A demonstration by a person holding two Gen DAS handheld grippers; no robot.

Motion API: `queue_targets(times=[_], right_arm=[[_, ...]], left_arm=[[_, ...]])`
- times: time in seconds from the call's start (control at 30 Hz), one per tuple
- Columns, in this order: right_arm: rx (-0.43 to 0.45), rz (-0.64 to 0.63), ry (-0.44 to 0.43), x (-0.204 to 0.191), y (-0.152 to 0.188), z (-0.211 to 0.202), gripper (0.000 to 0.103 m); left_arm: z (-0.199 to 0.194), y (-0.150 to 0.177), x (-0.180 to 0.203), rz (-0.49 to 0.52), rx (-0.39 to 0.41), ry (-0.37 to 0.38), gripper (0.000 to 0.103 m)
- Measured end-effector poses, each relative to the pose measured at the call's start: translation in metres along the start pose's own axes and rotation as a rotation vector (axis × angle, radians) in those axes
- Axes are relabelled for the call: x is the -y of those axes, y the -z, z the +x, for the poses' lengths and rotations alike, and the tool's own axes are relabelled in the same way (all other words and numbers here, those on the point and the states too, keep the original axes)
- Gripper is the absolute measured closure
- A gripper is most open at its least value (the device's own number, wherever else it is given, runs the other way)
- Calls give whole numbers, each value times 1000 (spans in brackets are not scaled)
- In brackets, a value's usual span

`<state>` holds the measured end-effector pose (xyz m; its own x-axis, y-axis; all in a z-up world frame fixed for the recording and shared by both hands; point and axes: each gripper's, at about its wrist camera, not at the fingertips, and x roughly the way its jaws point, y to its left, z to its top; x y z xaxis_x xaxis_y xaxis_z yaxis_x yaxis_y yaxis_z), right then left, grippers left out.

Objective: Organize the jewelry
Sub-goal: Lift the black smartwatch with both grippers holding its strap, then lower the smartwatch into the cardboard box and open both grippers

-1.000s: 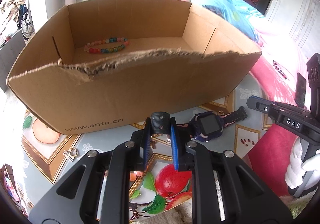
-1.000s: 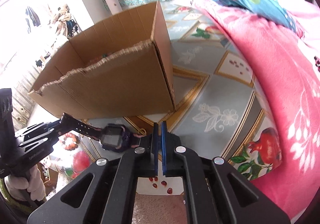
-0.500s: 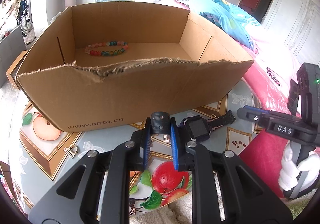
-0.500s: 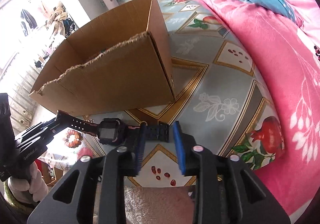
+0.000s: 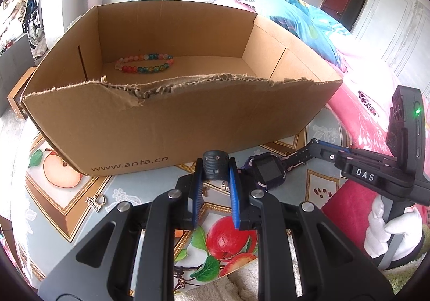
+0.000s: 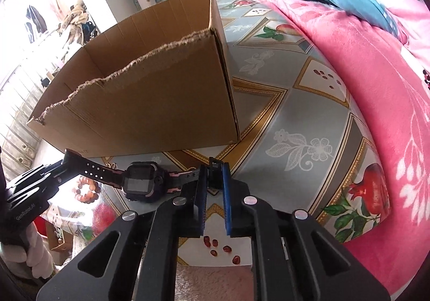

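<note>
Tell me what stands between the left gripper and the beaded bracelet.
The torn front wall of the cardboard box; the beaded bracelet lies inside behind it, the left gripper outside. The left wrist view shows it.

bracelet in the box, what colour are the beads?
Mixed: red, green, blue, orange and pale pink beads on the bracelet, lying in the cardboard box. Left wrist view shows it best.
</note>
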<state>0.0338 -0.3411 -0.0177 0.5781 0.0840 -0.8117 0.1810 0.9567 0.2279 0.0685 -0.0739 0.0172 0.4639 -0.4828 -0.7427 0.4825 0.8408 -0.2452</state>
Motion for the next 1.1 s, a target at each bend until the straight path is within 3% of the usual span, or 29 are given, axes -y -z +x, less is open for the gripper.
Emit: queue_targets(times=[0.57,0.8,1.0,1.1], right_arm=[[171,-74,-81,-32,-21,-81,99],[249,-138,-121,-49,-51,-111,99],[195,-135,-189,-55,-110,-92,99],[139,-143,-209,-62,-139,-65,99]], left_arm=[[-60,-11,4,13,121,64,86],[-101,-38,6,25,202,104,86],[-106,-86,-10,-7,221,83,86],[-86,-114,-20,-27,177,67,86]])
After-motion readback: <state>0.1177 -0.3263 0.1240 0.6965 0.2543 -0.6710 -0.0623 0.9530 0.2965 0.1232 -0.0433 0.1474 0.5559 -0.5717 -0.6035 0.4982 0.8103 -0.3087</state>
